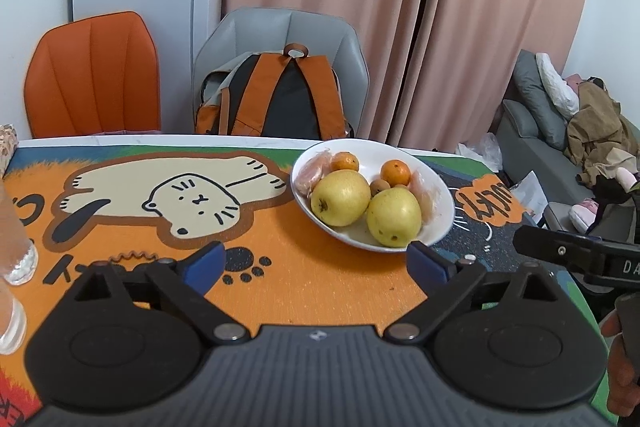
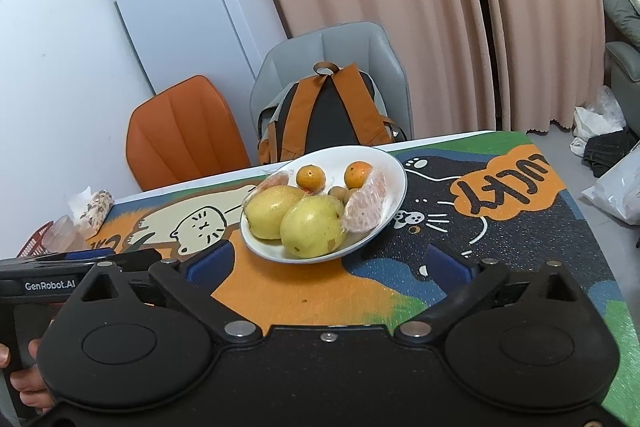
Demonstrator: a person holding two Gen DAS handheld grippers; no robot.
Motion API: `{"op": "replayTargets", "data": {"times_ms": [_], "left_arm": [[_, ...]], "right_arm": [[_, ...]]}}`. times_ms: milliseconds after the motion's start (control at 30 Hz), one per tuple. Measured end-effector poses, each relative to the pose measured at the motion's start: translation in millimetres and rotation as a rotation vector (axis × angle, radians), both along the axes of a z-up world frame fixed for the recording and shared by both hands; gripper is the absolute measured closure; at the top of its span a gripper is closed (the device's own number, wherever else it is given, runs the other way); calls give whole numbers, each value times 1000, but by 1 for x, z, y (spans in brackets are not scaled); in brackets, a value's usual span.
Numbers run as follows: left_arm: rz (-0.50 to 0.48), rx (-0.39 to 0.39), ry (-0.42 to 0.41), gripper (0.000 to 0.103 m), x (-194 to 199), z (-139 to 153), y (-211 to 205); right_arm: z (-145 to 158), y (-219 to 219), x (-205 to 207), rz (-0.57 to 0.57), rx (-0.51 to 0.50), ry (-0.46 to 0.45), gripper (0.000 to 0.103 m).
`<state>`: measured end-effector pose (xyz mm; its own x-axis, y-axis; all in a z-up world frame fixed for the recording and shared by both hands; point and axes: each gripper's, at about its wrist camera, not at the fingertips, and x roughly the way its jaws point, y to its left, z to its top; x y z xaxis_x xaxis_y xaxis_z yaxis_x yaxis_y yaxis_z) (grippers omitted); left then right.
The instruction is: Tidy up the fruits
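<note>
A white plate (image 1: 442,223) sits on the worktop (image 1: 320,279), on a mat with a cat drawing. On it lie two yellow pears (image 1: 340,197), two small oranges (image 1: 395,173), little brown fruits (image 1: 378,187) and wrapped peeled pieces (image 2: 366,205). The left gripper (image 1: 316,265) has its jaws spread wide with nothing between them, near the plate. The right gripper (image 2: 330,265) is the same, jaws wide apart, just in front of the plate.
</note>
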<state>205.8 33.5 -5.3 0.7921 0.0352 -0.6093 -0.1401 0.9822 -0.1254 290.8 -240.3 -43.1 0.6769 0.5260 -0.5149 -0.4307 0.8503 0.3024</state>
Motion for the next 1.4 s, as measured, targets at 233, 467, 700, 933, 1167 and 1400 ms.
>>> {"op": "replayTargets", "data": {"times_ms": [233, 467, 700, 933, 1167, 1400], "left_arm": [[6, 11, -18, 7, -24, 5, -4], [11, 16, -42, 7, -51, 7, -10], [-4, 31, -51, 5, -79, 3, -20], [-4, 38, -60, 3, -106, 6, -27], [6, 49, -81, 0, -130, 15, -31], [16, 61, -103, 0, -147, 23, -32]], "right_arm": [[6, -1, -22, -5, -30, -33, 0], [5, -5, -48, 6, -26, -54, 0], [-1, -13, -75, -10, -37, -60, 0], [6, -19, -104, -8, -43, -88, 0], [15, -24, -127, 3, -50, -113, 0], [24, -30, -141, 3, -35, -137, 0]]}}
